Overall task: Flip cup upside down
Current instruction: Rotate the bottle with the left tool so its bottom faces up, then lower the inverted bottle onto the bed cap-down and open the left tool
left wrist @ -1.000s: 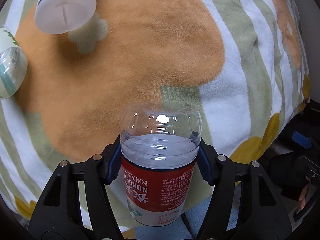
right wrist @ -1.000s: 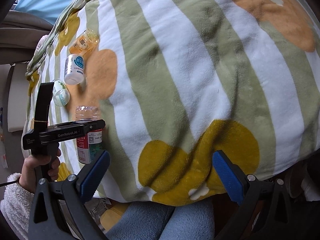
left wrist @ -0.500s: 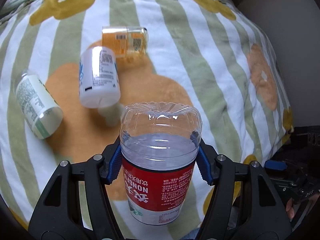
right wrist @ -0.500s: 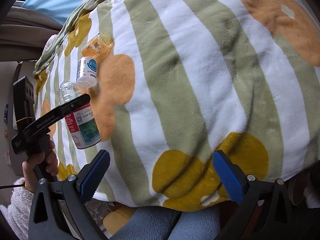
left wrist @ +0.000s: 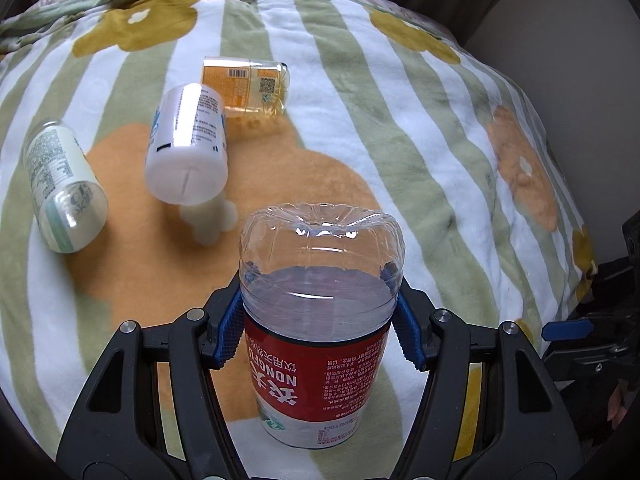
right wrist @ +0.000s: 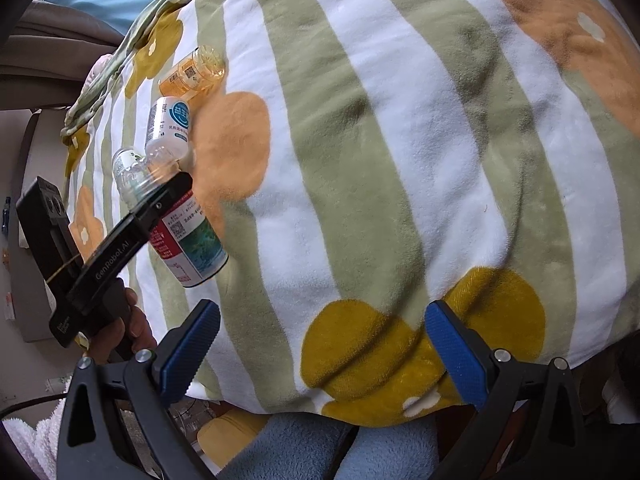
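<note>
The cup (left wrist: 316, 376) is a cut clear bottle with a red label. Its closed ribbed base points up and away from me, and the label text reads inverted. My left gripper (left wrist: 320, 314) is shut on it, blue pads (left wrist: 230, 330) pressing both sides just above the label. In the right wrist view the cup (right wrist: 188, 236) leans over the striped blanket (right wrist: 400, 160), base up-left and rim down-right, held in the left gripper (right wrist: 160, 204) by a person's hand (right wrist: 134, 330). My right gripper (right wrist: 324, 350) hangs open over the blanket's near edge, holding nothing.
Three bottles lie on the blanket beyond the cup: a white one (left wrist: 186, 144), an orange one (left wrist: 244, 86) and a green-labelled one (left wrist: 60, 192). The blanket (left wrist: 420, 140) falls away at the right edge. Blue fleece (right wrist: 320, 448) lies under my right gripper.
The left gripper has swung the cup from upright to leaning and carried it further up the blanket; its view has risen from the orange patch to the three bottles. The right gripper stays open.
</note>
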Available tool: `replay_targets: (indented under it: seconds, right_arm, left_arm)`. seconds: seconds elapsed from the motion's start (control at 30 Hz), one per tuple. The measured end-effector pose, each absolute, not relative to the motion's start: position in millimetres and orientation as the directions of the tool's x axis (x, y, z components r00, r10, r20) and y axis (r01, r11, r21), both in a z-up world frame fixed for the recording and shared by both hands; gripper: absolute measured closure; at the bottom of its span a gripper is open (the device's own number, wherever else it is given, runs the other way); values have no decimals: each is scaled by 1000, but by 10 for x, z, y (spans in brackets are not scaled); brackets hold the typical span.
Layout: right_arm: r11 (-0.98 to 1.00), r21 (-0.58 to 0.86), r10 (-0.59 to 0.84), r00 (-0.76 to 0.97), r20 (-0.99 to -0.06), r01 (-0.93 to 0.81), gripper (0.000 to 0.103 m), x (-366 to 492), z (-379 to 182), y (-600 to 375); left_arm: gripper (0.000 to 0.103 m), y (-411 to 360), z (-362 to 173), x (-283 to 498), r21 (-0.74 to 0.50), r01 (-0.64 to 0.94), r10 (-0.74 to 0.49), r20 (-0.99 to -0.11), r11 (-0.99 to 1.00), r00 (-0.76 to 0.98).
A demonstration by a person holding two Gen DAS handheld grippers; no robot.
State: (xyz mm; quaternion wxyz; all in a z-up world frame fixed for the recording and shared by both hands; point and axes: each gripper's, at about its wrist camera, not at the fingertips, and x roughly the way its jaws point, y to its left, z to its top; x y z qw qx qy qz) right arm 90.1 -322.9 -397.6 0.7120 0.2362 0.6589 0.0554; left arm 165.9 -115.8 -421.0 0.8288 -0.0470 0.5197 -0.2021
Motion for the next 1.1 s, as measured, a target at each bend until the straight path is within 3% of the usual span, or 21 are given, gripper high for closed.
replay_targets:
  seconds: [0.5,0.57,0.6,0.63,0.7,1.1]
  right_arm:
    - [896,405,387,128,-913,180,1,992,-3908,-3077]
    - [897,406,388,128,-913,174,1,1006,-3904,-3068]
    - [898,405,387,128,-913,173,1,1014,-3904,-3064]
    - [899,404,386,128,-913,171,1,1020,-3905,-3063]
    - [900,402,384,126,-915,168,1,1029,-3908,-3057]
    - [922,362,341,157,-927,139,1,1055,-3867,-2986]
  left_arm:
    - [42,-1054,-4071,1118,-261,310,-368,-857,914,362]
    - [38,-1044,-4062,1067,-285,316,-390,-854,905,344]
    - [30,-1032,-4056,1047,-302,310,-402,-851,901,338]
    - [13,-1023,-4049,1027,-311,300,-406,-849,902,338]
    - [0,-1008,-4011,990,-326,293,-418,-838,899,351]
    - [0,-965,-3903,964,-312,273,-395,-850,910,347]
